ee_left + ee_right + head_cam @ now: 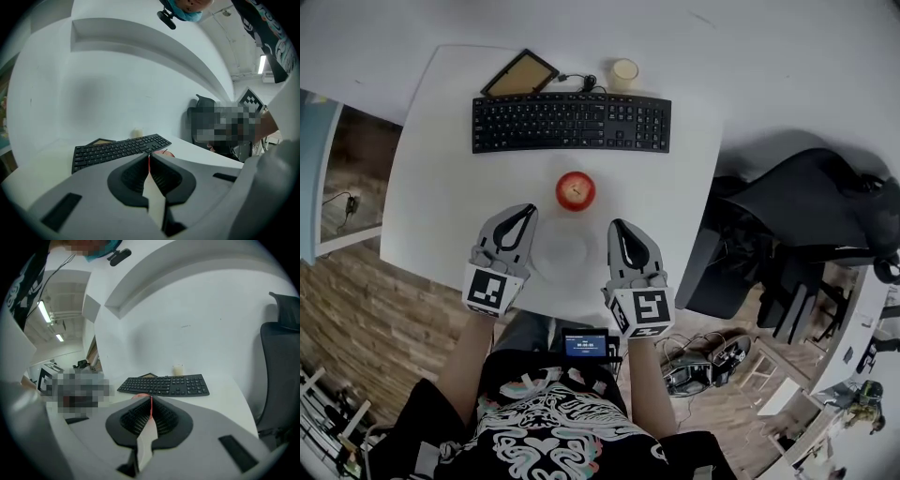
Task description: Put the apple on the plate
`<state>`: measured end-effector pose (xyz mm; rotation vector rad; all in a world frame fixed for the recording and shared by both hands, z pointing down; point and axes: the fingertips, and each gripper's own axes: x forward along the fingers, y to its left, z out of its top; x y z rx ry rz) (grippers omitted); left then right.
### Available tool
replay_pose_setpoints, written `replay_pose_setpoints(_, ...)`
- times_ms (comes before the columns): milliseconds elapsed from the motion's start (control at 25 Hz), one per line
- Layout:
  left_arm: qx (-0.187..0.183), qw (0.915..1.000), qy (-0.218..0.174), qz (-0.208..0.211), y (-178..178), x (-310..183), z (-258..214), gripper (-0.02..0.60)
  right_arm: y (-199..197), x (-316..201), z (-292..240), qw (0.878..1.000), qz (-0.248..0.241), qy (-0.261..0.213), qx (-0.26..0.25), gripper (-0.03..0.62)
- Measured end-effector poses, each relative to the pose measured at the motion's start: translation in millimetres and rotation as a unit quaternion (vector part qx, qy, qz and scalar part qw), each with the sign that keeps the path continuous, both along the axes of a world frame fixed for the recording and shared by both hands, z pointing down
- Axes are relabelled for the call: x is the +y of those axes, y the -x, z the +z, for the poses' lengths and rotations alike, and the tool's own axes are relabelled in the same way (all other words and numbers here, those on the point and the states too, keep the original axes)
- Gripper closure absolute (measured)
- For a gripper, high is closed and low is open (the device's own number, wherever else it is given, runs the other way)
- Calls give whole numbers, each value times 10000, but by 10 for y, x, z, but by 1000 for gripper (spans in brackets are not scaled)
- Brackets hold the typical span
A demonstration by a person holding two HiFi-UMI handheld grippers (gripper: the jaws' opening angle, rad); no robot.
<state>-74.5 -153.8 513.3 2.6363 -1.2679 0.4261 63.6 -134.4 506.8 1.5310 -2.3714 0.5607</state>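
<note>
A red apple (576,190) rests on the white table (441,187), just in front of the keyboard. A pale, shallow plate (546,267) lies nearer the person, between the two grippers. My left gripper (526,212) hovers at the plate's left edge, jaws shut and holding nothing. My right gripper (616,226) stands at the plate's right edge, also shut and holding nothing. In the left gripper view a red sliver of the apple (165,152) peeks past the closed left gripper (149,157). In the right gripper view the apple (139,395) shows just beyond the closed right gripper (151,399).
A black keyboard (572,123) lies across the far part of the table, with a tablet (519,75) and a small cream cup (624,72) behind it. A black office chair (806,225) stands to the right of the table. A white wall lies beyond.
</note>
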Motion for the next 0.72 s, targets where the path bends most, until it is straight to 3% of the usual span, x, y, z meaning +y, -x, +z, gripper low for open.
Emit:
replay_pose_setpoints(400,360,9992,-145,55,-161,-173,105,568,44,-236,207,9999,-74,79,-101,563)
replay_pose_setpoints(720,222,9983,-335,423,-274,-240,161,568,78,-370,282,9987,-143,204,-439,562)
